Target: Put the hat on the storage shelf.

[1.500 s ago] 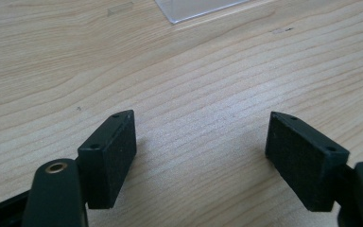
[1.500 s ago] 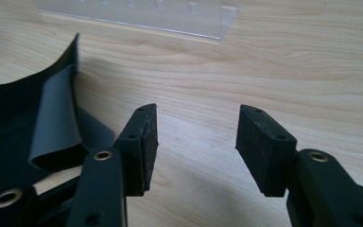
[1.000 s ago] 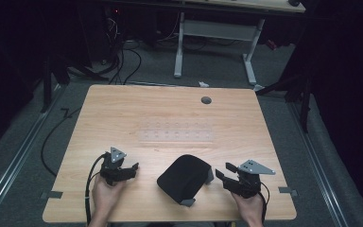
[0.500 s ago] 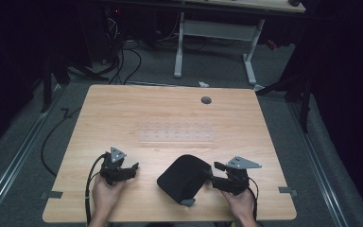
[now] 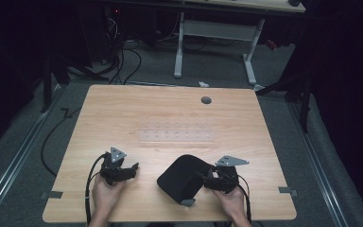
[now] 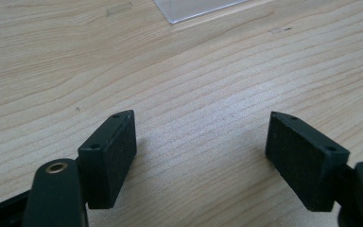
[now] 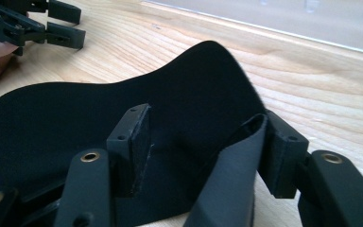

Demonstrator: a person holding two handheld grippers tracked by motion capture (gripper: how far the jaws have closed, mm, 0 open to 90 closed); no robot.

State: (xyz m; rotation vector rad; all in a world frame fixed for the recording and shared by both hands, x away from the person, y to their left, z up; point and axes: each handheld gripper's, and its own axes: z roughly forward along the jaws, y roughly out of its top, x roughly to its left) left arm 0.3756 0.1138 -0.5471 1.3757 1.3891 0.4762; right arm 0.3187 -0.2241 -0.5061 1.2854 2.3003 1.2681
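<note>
Grasp step: my right gripper (image 7: 203, 146), jaws just opening, straddles the black cloth's (image 5: 182, 177) raised edge; next, clamp down.

One black cloth (image 5: 182, 177), one clear plastic tray (image 5: 177, 135), two grippers, left gripper (image 5: 131, 170), right gripper (image 5: 202, 177), one table (image 5: 123, 109)

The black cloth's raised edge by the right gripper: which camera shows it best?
The right gripper view. There the black cloth fills the foreground, with its raised edge standing between the open jaws of the right gripper, against the right-hand one. The high view gives the cloth's whole outline but little of the fold. The left gripper view faces bare table.
</note>
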